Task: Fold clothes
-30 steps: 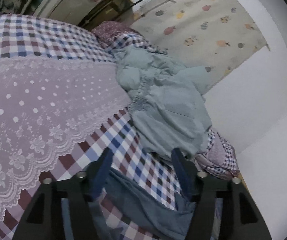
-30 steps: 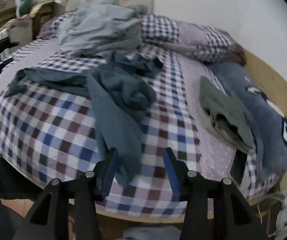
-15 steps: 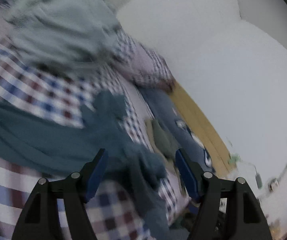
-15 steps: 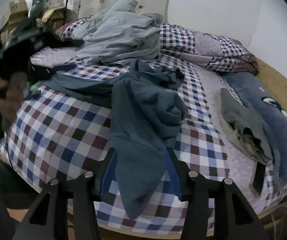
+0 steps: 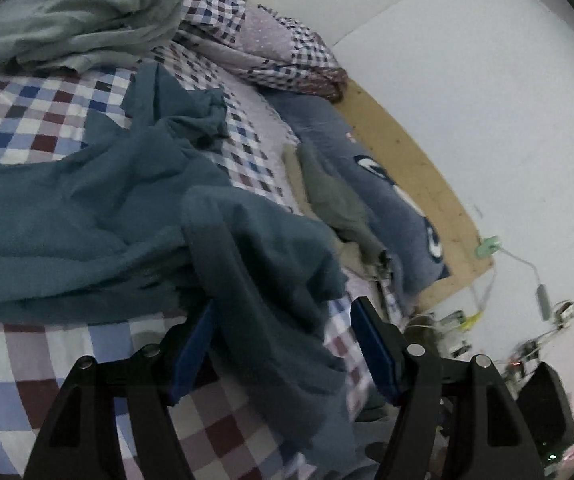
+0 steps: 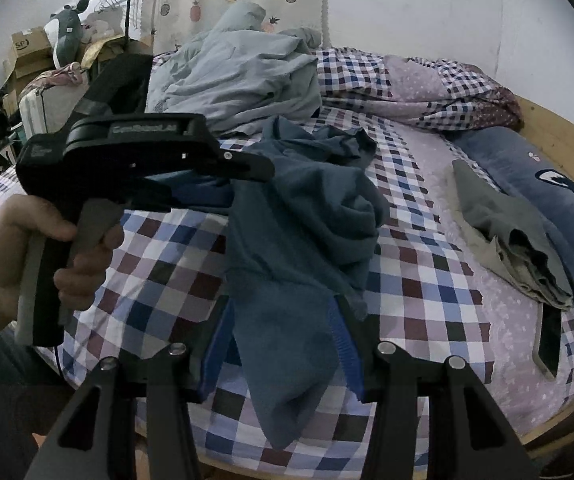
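My right tool (image 6: 283,344) has its blue-padded fingers spread wide, with a hanging strip of the crumpled dark teal cotton garment (image 6: 303,240) running down between them; the cloth brushes the pads, but I cannot tell whether they grip it. My left tool (image 5: 283,344) is likewise wide open, low over the same garment (image 5: 99,216), one fold lying between its fingers without being pinched. From the right wrist view, my left hand (image 6: 27,256) wraps the black handle of that tool, whose fingers reach into the teal cloth from the left side. The garment sprawls in a heap across the middle of the blue, maroon and white checked bed sheet (image 6: 427,272), one end draping over the near edge of the bed. Beyond it lies a rumpled pale grey-blue pile of clothing (image 6: 239,76). To the right sit a folded olive-grey garment (image 6: 499,220) and a long dark blue plush pillow (image 6: 527,164) against the wooden bed frame (image 6: 559,120).
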`<state>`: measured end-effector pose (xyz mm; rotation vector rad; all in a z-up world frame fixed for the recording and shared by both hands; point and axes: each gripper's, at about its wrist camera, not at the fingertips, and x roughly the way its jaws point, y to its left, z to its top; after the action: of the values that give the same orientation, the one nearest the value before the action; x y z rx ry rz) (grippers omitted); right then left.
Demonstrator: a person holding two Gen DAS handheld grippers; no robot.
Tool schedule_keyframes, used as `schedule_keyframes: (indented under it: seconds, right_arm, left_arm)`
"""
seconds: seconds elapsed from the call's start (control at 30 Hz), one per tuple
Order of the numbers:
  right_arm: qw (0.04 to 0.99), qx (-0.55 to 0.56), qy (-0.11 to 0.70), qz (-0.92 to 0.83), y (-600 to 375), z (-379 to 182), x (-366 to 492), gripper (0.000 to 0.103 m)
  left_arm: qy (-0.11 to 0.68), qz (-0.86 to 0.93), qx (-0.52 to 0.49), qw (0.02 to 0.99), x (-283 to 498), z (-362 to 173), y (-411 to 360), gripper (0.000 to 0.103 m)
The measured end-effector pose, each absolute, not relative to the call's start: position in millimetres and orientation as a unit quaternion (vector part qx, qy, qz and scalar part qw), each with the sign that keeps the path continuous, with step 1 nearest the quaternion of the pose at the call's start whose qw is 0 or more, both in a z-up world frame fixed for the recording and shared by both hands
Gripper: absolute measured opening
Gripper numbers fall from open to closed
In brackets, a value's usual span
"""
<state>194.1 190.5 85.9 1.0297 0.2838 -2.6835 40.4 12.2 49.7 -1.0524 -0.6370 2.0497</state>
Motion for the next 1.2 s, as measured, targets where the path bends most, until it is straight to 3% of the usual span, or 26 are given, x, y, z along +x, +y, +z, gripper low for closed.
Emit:
schedule_keyframes:
  seconds: [0.5, 0.53, 0.63, 0.9, 1.2]
  right_arm:
    - [0.130, 0.339, 0.091, -0.927, 197.7, 84.9, 197.3, 0.052]
    - [0.129, 0.336, 0.095, -0.928, 196.6, 85.0, 198.2, 0.053]
    - [0.126, 0.327, 0.107, -0.930, 193.2, 85.3, 201.1, 0.053]
    - [0.119, 0.303, 0.139, -0.935, 184.2, 86.1, 208.7, 0.053]
    - [0.041, 0.231, 0.259, -0.937, 152.4, 87.6, 214.6, 0.053]
  left_arm:
    - [-0.251, 0.799, -0.424, 0.346, 27.9, 40.1, 3.2, 0.072]
    - [-0.257, 0.794, -0.422, 0.354, 26.9, 40.1, 5.8, 0.069]
    - [-0.261, 0.786, -0.401, 0.391, 29.9, 50.9, 13.4, 0.035]
    - [-0.278, 0.750, -0.370, 0.472, 37.9, 72.4, 22.3, 0.035]
    - [-0.275, 0.712, -0.365, 0.534, 48.6, 85.6, 40.6, 0.035]
